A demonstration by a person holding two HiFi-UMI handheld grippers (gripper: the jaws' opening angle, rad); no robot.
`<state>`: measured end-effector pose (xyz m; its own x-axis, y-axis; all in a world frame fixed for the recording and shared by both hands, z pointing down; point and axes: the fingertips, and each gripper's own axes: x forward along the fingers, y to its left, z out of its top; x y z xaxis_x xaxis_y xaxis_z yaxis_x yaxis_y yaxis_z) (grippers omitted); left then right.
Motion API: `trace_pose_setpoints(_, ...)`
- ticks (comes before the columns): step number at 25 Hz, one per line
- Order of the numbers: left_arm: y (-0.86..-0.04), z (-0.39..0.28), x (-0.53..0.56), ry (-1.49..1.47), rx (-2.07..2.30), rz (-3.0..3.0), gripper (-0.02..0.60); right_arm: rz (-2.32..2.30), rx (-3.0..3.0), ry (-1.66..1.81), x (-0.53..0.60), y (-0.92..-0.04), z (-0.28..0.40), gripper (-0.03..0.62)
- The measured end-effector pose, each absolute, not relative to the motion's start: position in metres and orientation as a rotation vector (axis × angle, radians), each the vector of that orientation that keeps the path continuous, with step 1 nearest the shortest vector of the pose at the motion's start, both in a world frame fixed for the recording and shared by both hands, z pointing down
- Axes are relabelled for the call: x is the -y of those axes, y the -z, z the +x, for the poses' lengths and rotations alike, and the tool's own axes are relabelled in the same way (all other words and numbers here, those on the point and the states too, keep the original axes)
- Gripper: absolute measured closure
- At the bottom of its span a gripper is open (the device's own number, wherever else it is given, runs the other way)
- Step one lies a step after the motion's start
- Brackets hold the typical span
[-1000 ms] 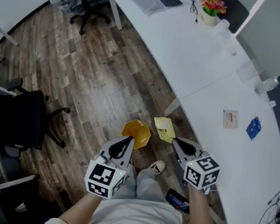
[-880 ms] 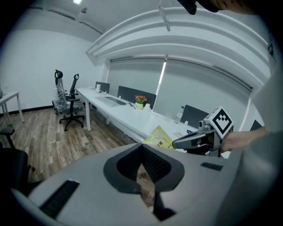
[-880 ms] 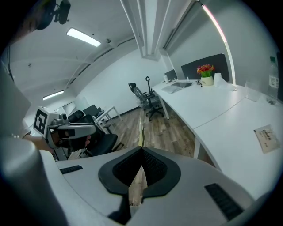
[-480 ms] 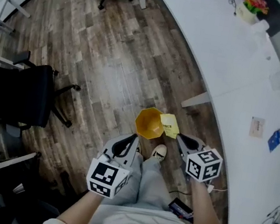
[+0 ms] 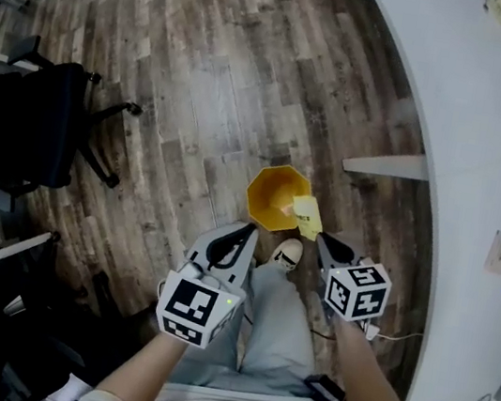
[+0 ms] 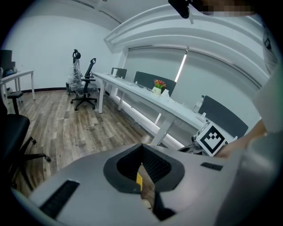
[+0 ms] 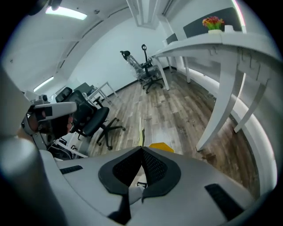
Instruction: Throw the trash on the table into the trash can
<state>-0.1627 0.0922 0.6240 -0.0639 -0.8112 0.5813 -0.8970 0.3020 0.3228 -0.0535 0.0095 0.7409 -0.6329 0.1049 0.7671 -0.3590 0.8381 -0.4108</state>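
Beside the long white curved table (image 5: 470,136), on the brown wood-plank floor (image 5: 202,92), stands an open yellow octagonal plastic trash can (image 5: 273,197). The right gripper (image 5: 321,242) is clenched on a thin pale-yellow paper sheet (image 5: 306,216), which sits over the can's right rim in the head view. The left gripper (image 5: 247,232), jaws pressed together on nothing, hovers near the can's lower edge.
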Motion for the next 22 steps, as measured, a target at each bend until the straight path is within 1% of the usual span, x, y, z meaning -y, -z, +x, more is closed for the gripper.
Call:
trace_pose_setpoints(11, -0.731, -0.184, -0.101, -0.116, 1.942, 1.435, 0.581, 0.134, 2.051, -0.616, -0.022, -0.861, -0.068, 0.562)
trace_pose_setpoints(17, -0.764, -0.188, -0.104, -0.109, 1.959, 1.417, 0.581, 0.098, 2.044, -0.562, -0.023, -0.898, -0.073, 0.562)
trace_pose_setpoints(22, -0.775, -0.185, -0.109, -0.110, 1.955, 1.406, 0.581, 0.097, 2.053, -0.591, -0.021, -0.909, -0.070, 0.557)
